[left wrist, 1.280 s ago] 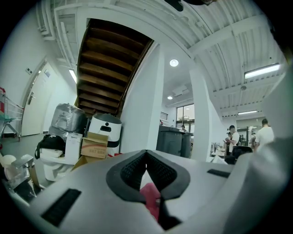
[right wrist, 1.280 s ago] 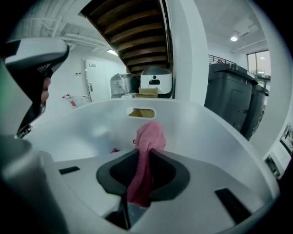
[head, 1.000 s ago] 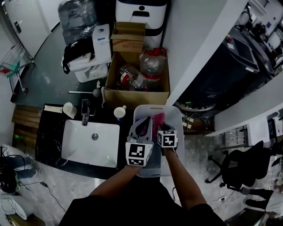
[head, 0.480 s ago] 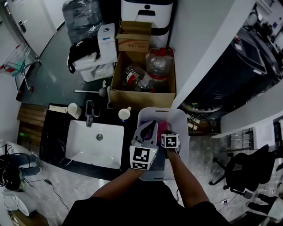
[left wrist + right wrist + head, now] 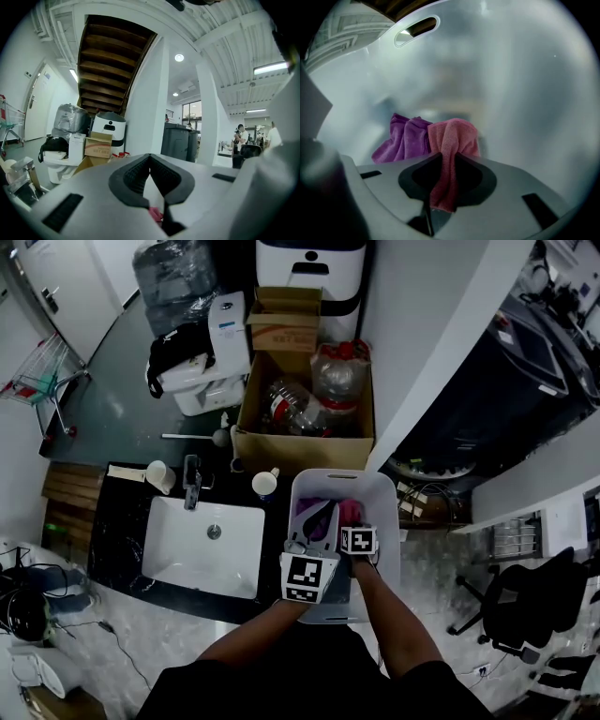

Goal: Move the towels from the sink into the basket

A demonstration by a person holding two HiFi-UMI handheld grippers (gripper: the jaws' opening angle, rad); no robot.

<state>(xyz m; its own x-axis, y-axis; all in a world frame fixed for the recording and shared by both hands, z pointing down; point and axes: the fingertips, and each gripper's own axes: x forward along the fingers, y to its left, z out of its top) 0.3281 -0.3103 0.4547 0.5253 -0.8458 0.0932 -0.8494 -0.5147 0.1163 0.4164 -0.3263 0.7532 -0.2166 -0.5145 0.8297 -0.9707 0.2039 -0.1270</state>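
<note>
The white basket (image 5: 386, 521) stands right of the white sink (image 5: 208, 545), whose basin shows no towel. My right gripper (image 5: 350, 515) reaches down inside the basket, shut on a pink towel (image 5: 349, 510). In the right gripper view the pink towel (image 5: 452, 138) hangs pinched between the jaws of this gripper (image 5: 446, 159), just over the basket floor. A purple towel (image 5: 405, 138) lies bunched on the floor beside it, and is also in the head view (image 5: 309, 512). My left gripper (image 5: 317, 512) hovers level over the basket's left side; its jaws (image 5: 150, 157) meet at the tips with nothing held.
A faucet (image 5: 192, 482) and two cups (image 5: 159, 474) (image 5: 265, 484) stand on the black counter behind the sink. Behind the basket is a cardboard box of plastic bottles (image 5: 305, 404). The basket's wall has a handle slot (image 5: 417, 27). An office chair (image 5: 511, 606) stands at the right.
My right gripper has sunk deeper into the basket with the pink towel still held. The left gripper has stayed over the basket's left side.
</note>
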